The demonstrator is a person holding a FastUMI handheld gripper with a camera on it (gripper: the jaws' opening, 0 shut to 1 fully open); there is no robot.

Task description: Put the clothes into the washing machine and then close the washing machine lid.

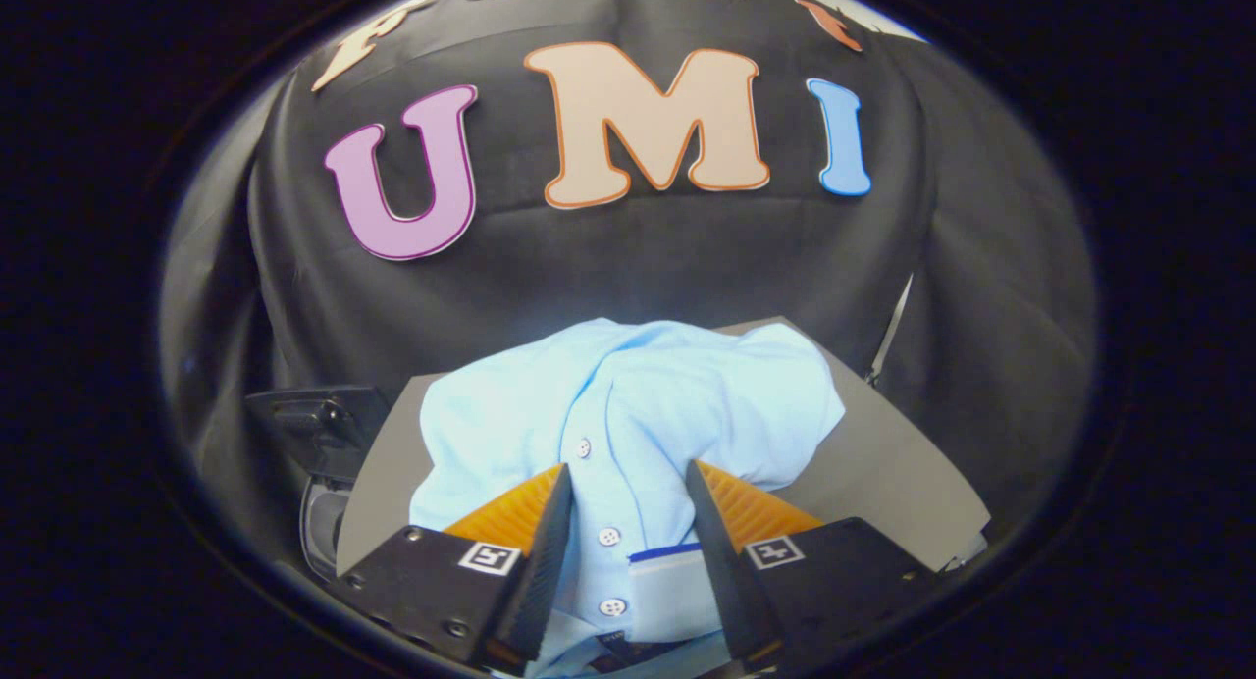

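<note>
Pale blue shirt (628, 414) bunched on a grey board (883, 463).
Gripper (628, 483) points down over it, fingers spread astride the button placket.

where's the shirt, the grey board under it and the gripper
light blue shirt (677, 404), gripper view, upper folds
grey board (883, 473), gripper view, bare part beside the shirt
gripper (628, 502), gripper view, midway between its jaws, which flank the button placket

— What are you looking at, counted out?

— You are seeing one light blue shirt (628, 414) lying bunched on one grey board (903, 473), reaching past its far edge.

— And on the shirt?

— You are counting three white buttons (609, 536) along its placket, which is running between the two fingers of your one gripper (628, 483), standing apart.

— Anything else?

— One dark machine (324, 434) is sitting off the board's left edge.
</note>
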